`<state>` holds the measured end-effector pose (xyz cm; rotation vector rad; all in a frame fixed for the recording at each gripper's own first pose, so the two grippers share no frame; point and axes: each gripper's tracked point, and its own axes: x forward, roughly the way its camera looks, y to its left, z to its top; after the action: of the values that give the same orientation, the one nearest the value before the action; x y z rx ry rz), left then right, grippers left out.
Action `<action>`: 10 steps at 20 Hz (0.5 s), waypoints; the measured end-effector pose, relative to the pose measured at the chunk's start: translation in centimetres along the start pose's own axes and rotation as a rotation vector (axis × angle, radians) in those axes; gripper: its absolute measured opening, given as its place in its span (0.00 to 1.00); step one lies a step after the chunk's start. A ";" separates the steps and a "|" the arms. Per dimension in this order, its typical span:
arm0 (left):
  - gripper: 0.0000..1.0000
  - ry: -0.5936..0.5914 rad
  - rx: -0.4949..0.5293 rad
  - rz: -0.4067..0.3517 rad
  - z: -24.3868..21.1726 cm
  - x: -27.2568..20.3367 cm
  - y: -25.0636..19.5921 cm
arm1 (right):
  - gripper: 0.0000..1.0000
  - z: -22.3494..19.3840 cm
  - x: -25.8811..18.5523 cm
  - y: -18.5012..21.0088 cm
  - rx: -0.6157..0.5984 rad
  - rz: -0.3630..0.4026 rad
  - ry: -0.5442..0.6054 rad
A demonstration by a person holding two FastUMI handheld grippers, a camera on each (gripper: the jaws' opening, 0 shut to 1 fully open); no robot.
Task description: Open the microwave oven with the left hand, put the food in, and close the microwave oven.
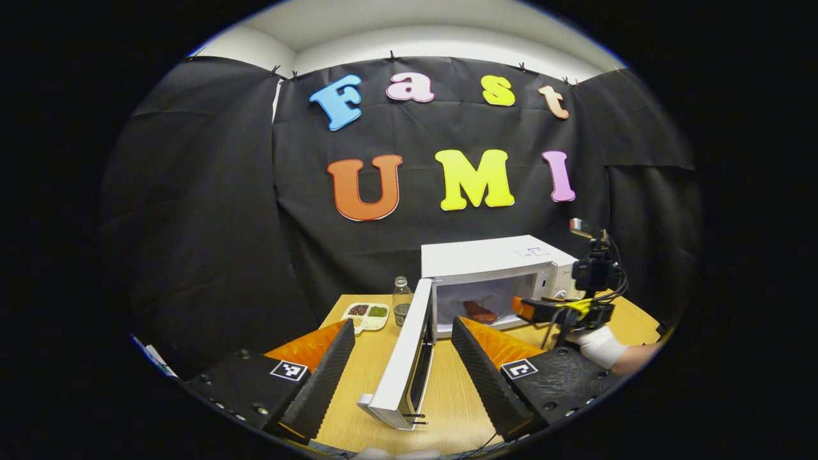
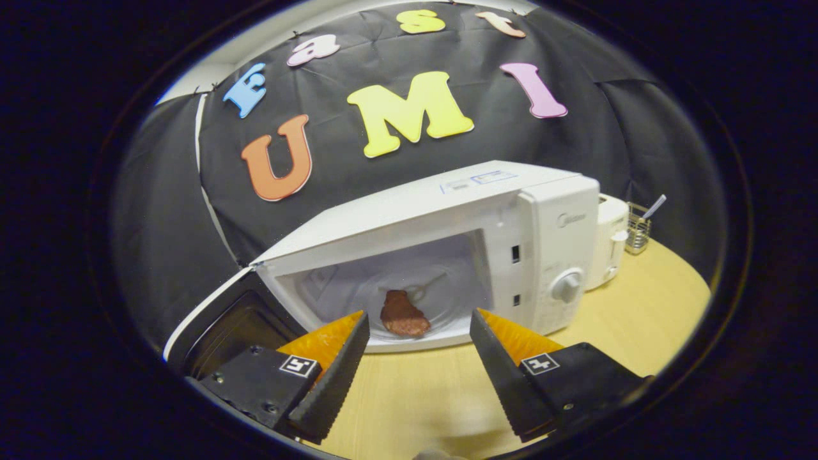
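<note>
The white microwave (image 1: 489,259) stands on the wooden table (image 1: 450,390) with its door (image 1: 409,358) swung wide open toward me. A brown piece of food (image 1: 479,312) lies inside the cavity. My left gripper (image 1: 402,324) is open, its fingers on either side of the door's edge without pressing on it. In the right gripper view the food (image 2: 404,314) rests on the glass turntable inside the microwave (image 2: 460,230). My right gripper (image 2: 419,315) is open and holds nothing, just in front of the cavity mouth. From the left gripper view, the right gripper (image 1: 543,310) and the hand holding it are at the microwave's front.
A glass bottle (image 1: 402,300) and a white tray of beans (image 1: 365,314) stand left of the open door. A white appliance (image 2: 610,239) and a wire basket (image 2: 638,233) sit to the right of the microwave. The open door (image 2: 223,319) hangs at the left.
</note>
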<state>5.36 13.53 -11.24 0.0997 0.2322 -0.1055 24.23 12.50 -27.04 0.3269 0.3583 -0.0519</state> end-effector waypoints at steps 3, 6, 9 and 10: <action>0.94 -0.022 0.004 0.029 0.4 -0.2 1.8 | 0.90 2.8 -6.1 -3.4 -0.099 -0.017 0.013; 0.94 -0.032 -0.020 0.074 -0.2 -0.5 4.1 | 1.00 5.5 -11.6 -7.0 -0.155 -0.053 -0.020; 0.88 -0.043 -0.037 0.100 -1.1 -0.8 5.4 | 1.00 6.3 -16.2 -9.6 -0.180 -0.091 -0.031; 0.89 -0.038 -0.032 0.100 -1.6 -0.6 5.9 | 0.90 6.0 -17.3 -10.3 -0.178 -0.103 -0.024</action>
<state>5.08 19.65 -12.12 0.0772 0.1903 -0.0046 8.98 0.68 -18.74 0.1319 0.3536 -0.1239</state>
